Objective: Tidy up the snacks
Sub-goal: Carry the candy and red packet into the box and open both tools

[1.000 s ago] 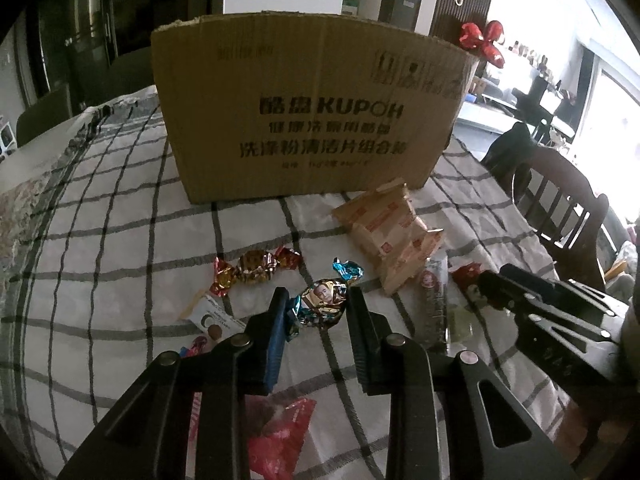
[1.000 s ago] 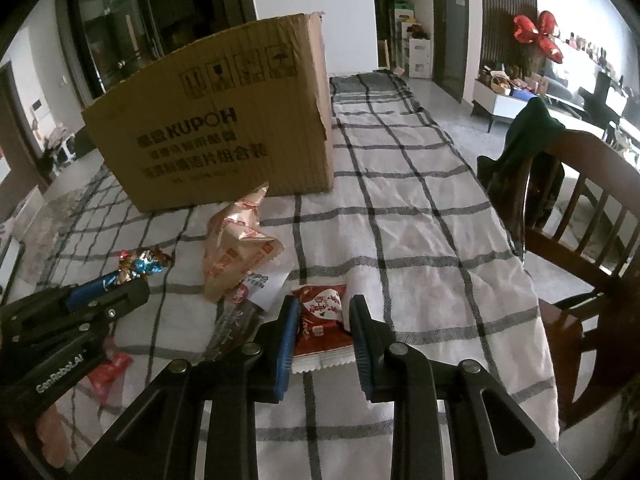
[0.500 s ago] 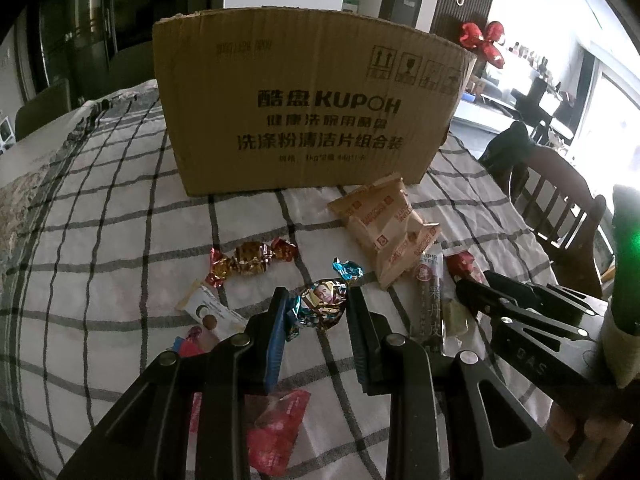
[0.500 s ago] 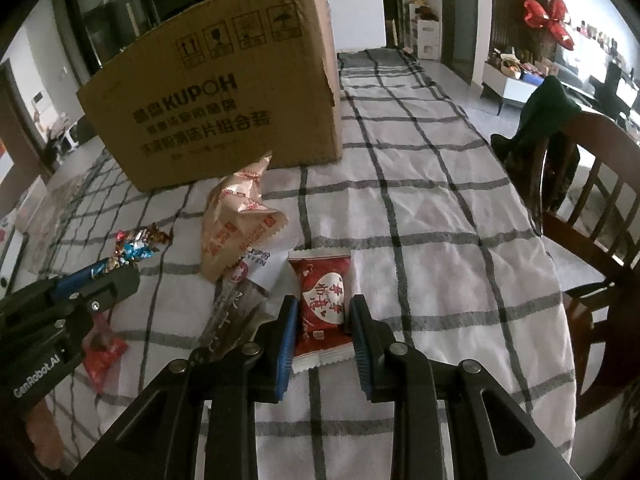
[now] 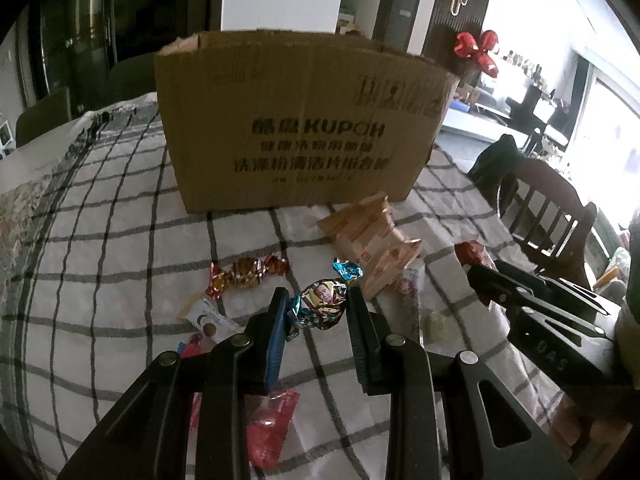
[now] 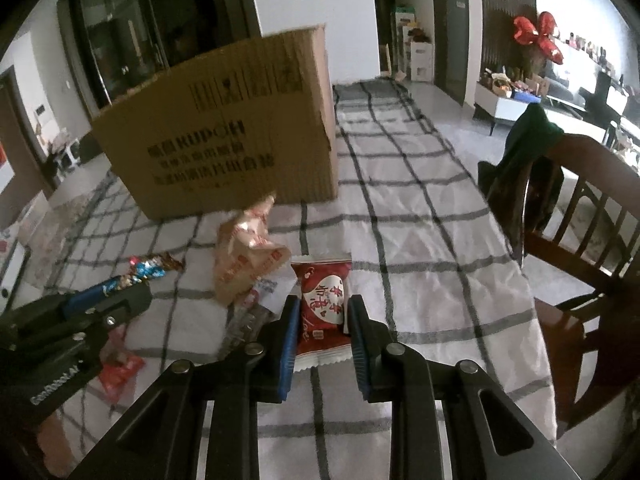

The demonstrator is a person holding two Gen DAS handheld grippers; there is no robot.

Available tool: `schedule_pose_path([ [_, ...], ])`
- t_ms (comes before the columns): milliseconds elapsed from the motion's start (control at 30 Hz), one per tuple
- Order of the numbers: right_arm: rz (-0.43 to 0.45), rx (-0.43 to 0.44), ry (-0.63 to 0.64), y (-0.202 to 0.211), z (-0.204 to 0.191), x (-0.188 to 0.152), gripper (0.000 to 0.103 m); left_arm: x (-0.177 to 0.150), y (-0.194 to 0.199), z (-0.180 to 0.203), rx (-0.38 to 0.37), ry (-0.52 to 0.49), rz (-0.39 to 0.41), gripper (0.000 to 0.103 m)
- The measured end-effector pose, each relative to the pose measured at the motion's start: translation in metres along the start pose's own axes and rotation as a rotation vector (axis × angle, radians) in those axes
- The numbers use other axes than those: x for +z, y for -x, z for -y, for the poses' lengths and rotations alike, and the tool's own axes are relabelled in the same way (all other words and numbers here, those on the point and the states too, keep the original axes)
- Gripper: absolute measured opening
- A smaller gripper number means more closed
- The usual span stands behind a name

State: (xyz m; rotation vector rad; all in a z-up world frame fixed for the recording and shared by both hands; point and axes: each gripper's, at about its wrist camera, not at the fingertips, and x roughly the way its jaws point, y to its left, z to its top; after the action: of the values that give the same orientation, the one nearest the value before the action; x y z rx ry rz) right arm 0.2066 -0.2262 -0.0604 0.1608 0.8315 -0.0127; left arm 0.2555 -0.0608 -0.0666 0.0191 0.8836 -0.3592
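Holding two snacks at once: my left gripper (image 5: 318, 312) is clamped on the blue-ended foil candy (image 5: 323, 304), and my right gripper (image 6: 323, 320) has the red packet (image 6: 323, 306) between its pads, jaws closing on its long sides. The packet's long axis runs straight out along my fingers, top edge pointing away toward the cardboard box (image 6: 224, 136), tail hanging back between the jaws. The candy sits crosswise, its twisted ends sticking out past each pad.

What matters now is the box: it stands dead ahead of both tools on the checked tablecloth (image 6: 420, 208), beyond the tan wrappers (image 5: 372, 240). From the left view I face the middle of its wall; from the right view its near corner is just ahead and left. So I judge both hands about equally placed, and each must rise above the rim before going forward. The red-gold candy (image 5: 246, 272) waits on the cloth, nearer my left hand.
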Motion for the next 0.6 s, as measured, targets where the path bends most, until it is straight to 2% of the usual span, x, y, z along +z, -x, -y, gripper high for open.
schedule_pose_path([
  [267, 0.096, 0.046, 0.005, 0.033, -0.008, 0.021, 0.025, 0.020, 0.029, 0.003, -0.018, -0.008, 0.069, 0.029],
  [600, 0.205, 0.096, 0.034, 0.059, -0.023, 0.057, 0.025, 0.060, 0.062, -0.001, -0.008, -0.033, 0.173, 0.029],
])
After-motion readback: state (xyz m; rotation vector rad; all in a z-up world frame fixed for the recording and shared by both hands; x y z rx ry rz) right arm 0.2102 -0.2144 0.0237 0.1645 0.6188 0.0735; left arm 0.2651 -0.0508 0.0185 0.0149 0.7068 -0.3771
